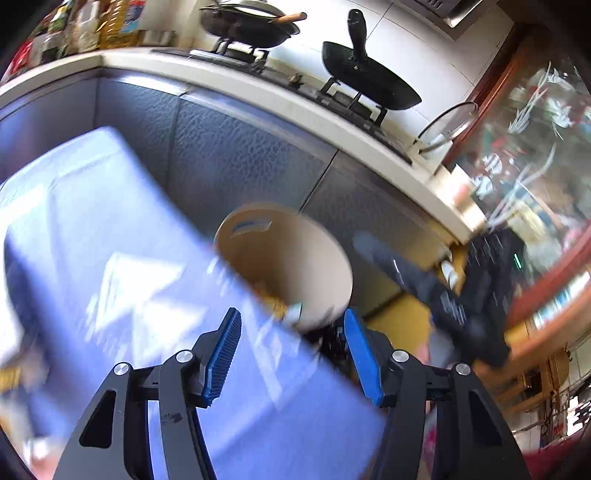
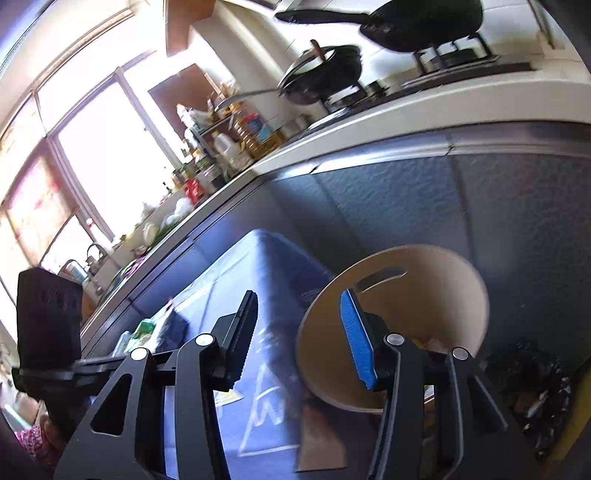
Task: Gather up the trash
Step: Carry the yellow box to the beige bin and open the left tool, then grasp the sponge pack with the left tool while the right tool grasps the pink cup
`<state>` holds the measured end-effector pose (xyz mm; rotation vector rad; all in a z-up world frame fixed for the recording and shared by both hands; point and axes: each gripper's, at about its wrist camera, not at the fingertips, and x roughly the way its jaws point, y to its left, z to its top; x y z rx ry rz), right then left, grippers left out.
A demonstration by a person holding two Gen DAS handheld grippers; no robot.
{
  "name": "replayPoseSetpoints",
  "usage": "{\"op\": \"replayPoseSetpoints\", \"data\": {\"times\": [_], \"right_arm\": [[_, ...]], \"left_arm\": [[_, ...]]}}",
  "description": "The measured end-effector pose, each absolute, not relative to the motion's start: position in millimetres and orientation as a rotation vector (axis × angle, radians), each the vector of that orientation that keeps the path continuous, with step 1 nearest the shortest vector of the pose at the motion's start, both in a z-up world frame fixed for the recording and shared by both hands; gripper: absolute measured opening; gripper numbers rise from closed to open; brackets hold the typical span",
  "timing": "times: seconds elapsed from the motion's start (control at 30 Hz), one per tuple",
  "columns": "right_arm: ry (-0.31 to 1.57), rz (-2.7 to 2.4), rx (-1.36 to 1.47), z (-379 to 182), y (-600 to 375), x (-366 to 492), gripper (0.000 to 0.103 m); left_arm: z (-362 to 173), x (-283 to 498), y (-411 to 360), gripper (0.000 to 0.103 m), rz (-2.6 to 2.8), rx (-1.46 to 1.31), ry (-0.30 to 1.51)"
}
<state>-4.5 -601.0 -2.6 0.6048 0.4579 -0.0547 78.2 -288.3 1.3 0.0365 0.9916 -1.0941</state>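
Observation:
A beige round bin (image 1: 314,258) with a slot handle stands on the floor against grey cabinet doors, with yellowish scraps (image 1: 273,302) inside. My left gripper (image 1: 291,332) hangs open just in front of its rim, nothing between the blue pads. A big blue flat-topped thing (image 1: 110,258) with white printed marks lies left of the bin and runs under the left finger. In the right wrist view my right gripper (image 2: 299,325) is open too, its right finger in front of the bin (image 2: 436,288) and its left finger over the blue thing (image 2: 258,280).
A crumpled black bag (image 2: 528,387) lies right of the bin. Above the cabinets runs a white counter (image 1: 258,88) with a hob, a wok (image 1: 251,26) and a black pan (image 1: 369,77). Bottles (image 2: 240,136) crowd the counter near the window. A glass-fronted cupboard (image 1: 535,147) stands at the right.

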Motion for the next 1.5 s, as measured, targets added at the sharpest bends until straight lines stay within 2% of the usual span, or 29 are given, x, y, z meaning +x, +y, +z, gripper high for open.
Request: {"op": "replayPoseSetpoints", "data": {"times": [0.23,0.4,0.53,0.8,0.87,1.0,1.3,1.37,1.43,1.47,1.5], "right_arm": [[0.595,0.157,0.61,-19.6,-518.0,24.7,0.046],[0.701,0.3,0.59,-33.9,-445.5,43.1,0.045],[0.758,0.369,0.475,-32.1,-385.1,42.7,0.045],[0.854,0.25,0.281,-45.4,-341.8,18.1,0.047],[0.856,0.201,0.315,-49.4,-356.1,12.5,0.048],[0.839,0.17,0.413,-45.4,-377.9,2.1,0.048],[0.856,0.329,0.608,-52.8,-377.0,16.7,0.048],[0.866,0.356,0.609,-55.6,-369.6,22.8,0.048],[0.879,0.387,0.617,-60.2,-359.1,26.5,0.047],[0.894,0.396,0.614,-62.9,-354.0,28.9,0.044],[0.904,0.403,0.607,-64.7,-350.9,28.9,0.034]], "left_arm": [[-9.9,51.9,-154.3,0.053,-0.921,-0.005,1.036],[-11.5,62.3,-62.6,0.053,-0.737,-0.166,1.026],[-14.4,81.4,-23.8,0.047,-0.67,-0.236,0.995],[-28.4,119.1,-44.5,0.045,-0.704,-0.205,0.991],[-29.5,123.6,-57.7,0.051,-0.686,-0.174,0.972],[-25.2,124.1,-78.1,0.07,-0.704,-0.123,0.97],[-30.5,123.9,-96.2,0.081,-0.627,0.009,0.979],[-35.3,127.6,-95.2,0.078,-0.609,0.01,1.002],[-39.9,131.6,-92.1,0.062,-0.626,-0.029,1.035],[-40.4,132.2,-90.3,0.06,-0.628,-0.047,1.041],[-40.1,131.8,-88.8,0.058,-0.627,-0.056,1.045]]}}
